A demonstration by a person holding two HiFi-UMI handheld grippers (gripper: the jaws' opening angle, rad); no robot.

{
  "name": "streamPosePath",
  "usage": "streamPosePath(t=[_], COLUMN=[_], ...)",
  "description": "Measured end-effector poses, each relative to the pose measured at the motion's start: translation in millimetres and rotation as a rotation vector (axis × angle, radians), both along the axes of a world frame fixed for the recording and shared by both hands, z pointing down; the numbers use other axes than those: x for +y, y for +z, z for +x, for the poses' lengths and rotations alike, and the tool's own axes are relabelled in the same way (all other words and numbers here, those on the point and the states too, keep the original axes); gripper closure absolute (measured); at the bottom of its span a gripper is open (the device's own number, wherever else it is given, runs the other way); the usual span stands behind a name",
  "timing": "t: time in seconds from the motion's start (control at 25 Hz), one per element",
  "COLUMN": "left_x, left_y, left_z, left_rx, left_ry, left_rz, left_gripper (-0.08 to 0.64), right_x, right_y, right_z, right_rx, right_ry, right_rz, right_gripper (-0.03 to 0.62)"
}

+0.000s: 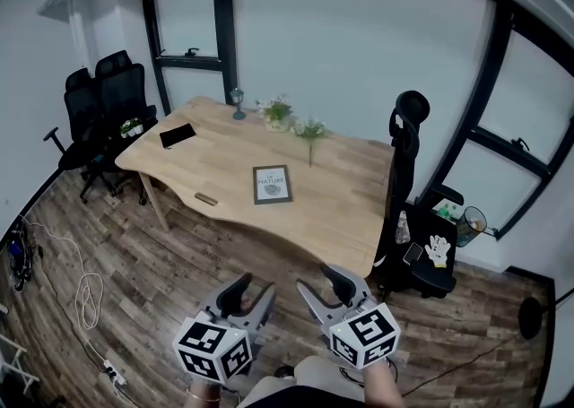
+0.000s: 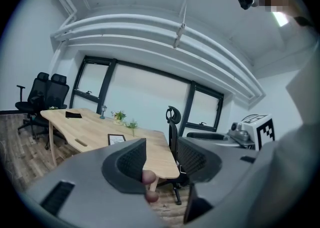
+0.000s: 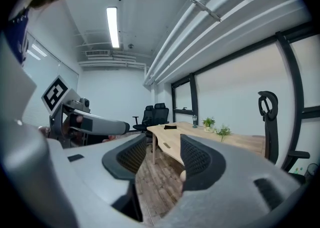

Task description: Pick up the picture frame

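Picture frame (image 1: 272,184) lies flat mid-worktop (image 1: 350,204), in front of the small plants (image 1: 309,131). Left tongs (image 1: 252,295) and right tongs (image 1: 325,290) are both spread wide with nothing between the jaws. They sit side by side over the wood floor (image 1: 170,258), well apart from the frame. A black office chair (image 1: 405,151) stands at the worktop's right end.

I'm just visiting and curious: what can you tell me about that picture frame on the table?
The picture frame is a rectangle with a thin dark border, a pale mat and a greenish print that seems to read NATURE. It lies flat, face up, near the middle of the light wooden table, touched by nothing else.
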State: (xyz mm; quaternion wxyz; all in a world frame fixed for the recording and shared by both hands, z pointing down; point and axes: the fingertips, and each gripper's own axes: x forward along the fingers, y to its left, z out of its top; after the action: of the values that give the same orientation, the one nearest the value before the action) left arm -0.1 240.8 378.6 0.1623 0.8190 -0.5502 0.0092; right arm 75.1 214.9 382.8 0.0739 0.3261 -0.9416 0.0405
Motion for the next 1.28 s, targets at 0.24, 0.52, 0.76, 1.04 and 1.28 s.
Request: streamPosePath(t=[0.24,0.52,0.76,1.04,1.28], left_x=[-12.5,-34.5,-52.5,-77.7,-105.3], left_y=[2.3,1.7,6.2,11.1,17.5], left_z=[-8.2,-11.5,-19.2,-26.7,-29.2], left_rx=[0.012,0.008,-0.002,-0.016,-0.018], left_ry=[0.007,0.022,0.009,0.006,0.017], left_rz=[-0.007,-0.007,-0.008,-0.022,-0.040], left_gripper=[0.371,0.371,0.371,0.373,0.373], right_x=[-11.8,-36.3,-56.7,-83.0,-111.1], right_y=[0.0,-0.9,4.4,10.0,14.1], right_z=[-10.0,-17.0,-27.5,-36.7,-37.0], right_rx=[0.013,0.015,0.022,0.021,0.022], right_ry=[0.003,0.008,-0.009,-0.015,0.002], right_rz=[0.004,0.018,0.020,0.012,-0.001], right_gripper=[0.405,0.405,0.405,0.405,0.405])
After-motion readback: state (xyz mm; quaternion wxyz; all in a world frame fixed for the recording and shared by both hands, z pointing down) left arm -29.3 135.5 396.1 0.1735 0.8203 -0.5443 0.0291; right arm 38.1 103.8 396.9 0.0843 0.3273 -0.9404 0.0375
